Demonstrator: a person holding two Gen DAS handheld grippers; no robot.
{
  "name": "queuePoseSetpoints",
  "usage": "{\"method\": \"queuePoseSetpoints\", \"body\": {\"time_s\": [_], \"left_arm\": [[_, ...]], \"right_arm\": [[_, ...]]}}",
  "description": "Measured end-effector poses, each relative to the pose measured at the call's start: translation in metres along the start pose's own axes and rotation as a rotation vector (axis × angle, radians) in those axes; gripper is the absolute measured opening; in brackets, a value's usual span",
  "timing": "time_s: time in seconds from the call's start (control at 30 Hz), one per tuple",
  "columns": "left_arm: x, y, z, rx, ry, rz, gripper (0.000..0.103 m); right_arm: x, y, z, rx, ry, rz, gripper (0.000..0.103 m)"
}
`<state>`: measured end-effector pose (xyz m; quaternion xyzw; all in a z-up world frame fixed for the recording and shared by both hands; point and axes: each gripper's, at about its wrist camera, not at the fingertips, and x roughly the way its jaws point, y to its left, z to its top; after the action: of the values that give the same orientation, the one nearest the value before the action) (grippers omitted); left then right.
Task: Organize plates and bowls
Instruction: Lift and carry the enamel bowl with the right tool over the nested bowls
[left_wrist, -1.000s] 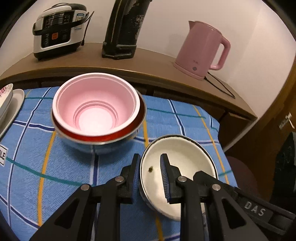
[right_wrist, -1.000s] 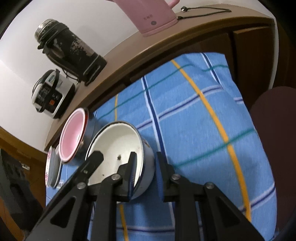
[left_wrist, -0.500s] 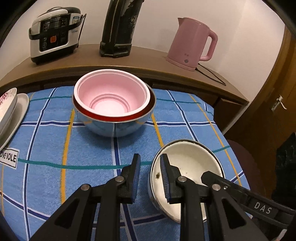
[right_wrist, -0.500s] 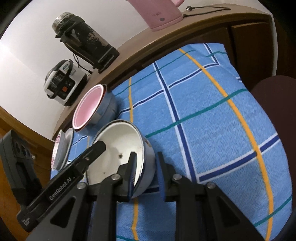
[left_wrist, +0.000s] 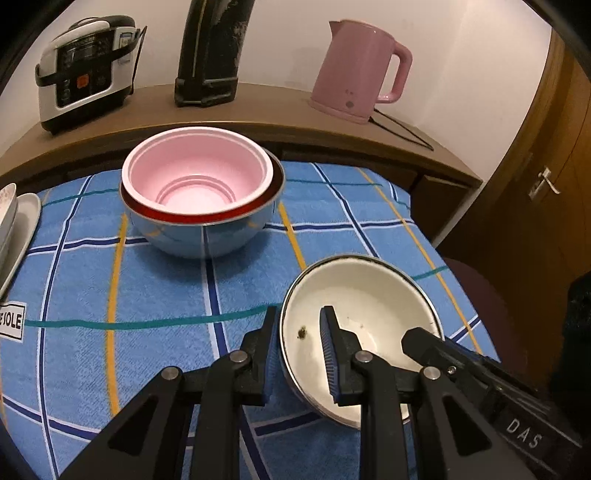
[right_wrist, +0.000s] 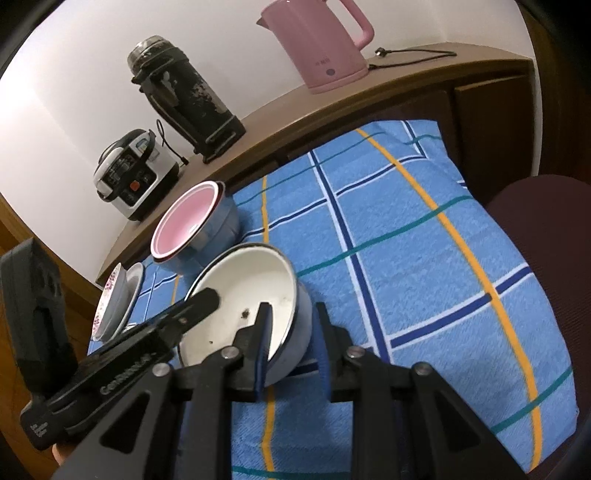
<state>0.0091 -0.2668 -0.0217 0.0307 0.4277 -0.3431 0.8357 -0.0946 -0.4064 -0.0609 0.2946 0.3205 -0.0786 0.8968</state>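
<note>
A white enamel bowl (left_wrist: 369, 306) with dark specks inside hangs tilted just over the blue checked tablecloth (left_wrist: 92, 295). My left gripper (left_wrist: 299, 350) is shut on its near-left rim, one finger inside and one outside. My right gripper (right_wrist: 291, 343) is shut on the opposite rim in the same way; its body shows in the left wrist view (left_wrist: 461, 365). Further back, a pink bowl (left_wrist: 195, 177) sits nested in a light blue bowl (left_wrist: 199, 240) with a red inside. The white bowl (right_wrist: 247, 288) lies just in front of that pair in the right wrist view.
Stacked plates (left_wrist: 18, 221) lie at the cloth's left edge. Behind the table, a wooden counter (left_wrist: 258, 110) carries a rice cooker (left_wrist: 85, 70), a black flask (left_wrist: 210, 55) and a pink kettle (left_wrist: 362, 70). A dark red seat (right_wrist: 546, 236) stands off the right edge.
Both grippers and the white bowl have drawn back from the nested bowls, so a strip of cloth now shows between them. Both views have rolled somewhat.
</note>
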Motion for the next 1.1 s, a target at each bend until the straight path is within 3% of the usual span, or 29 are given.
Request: {"method": "queuePoseSetpoints", "body": {"time_s": [0.13,0.2,0.6,1.1], "left_arm": [[0.003,0.001,-0.001,0.008,0.012,0.004,0.023],[0.004,0.0,-0.002,0.03,0.005,0.024,0.016],[0.0,0.005,-0.009,0.029,-0.007,0.011,0.014],[-0.033,0.024,-0.009,-0.011,-0.067,0.019,0.011]], "right_arm": [[0.0,0.004,-0.003,-0.018,-0.024,-0.03,0.023],[0.002,0.005,-0.004,-0.017,-0.028,-0.042,0.023],[0.001,0.016,-0.007,-0.036,-0.039,-0.109,0.019],[-0.011,0.045,-0.007,-0.06,-0.056,-0.061,0.017]]}}
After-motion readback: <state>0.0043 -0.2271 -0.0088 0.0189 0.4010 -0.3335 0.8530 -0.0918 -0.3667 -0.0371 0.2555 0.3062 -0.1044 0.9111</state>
